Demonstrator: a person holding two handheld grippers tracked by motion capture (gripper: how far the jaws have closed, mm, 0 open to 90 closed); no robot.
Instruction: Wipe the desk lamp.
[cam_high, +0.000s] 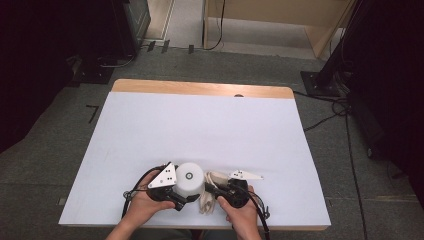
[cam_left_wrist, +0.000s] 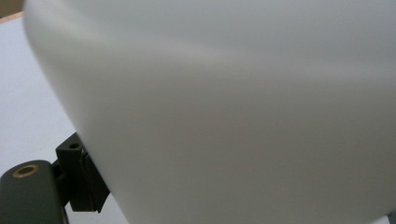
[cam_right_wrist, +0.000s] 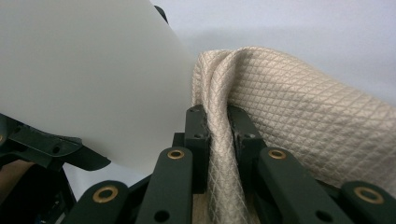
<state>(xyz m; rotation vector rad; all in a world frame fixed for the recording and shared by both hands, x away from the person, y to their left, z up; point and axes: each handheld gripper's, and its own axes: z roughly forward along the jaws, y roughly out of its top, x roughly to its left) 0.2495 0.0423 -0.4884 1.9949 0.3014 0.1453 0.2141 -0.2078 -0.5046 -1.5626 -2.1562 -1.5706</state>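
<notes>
A recording lab or test studio, not a home.

A table (cam_high: 200, 89) with a pale wooden far edge, covered by a white sheet (cam_high: 200, 130), stands on grey carpet tiles (cam_high: 40, 165). Black stand bases (cam_high: 320, 80), loose cables (cam_high: 345, 130) and dark equipment (cam_high: 135, 20) ring its far corners.

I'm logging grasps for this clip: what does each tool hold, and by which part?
The right tool pinches a cream quilted cloth by a bunched fold. The left tool clamps the white container by its side wall.
</notes>
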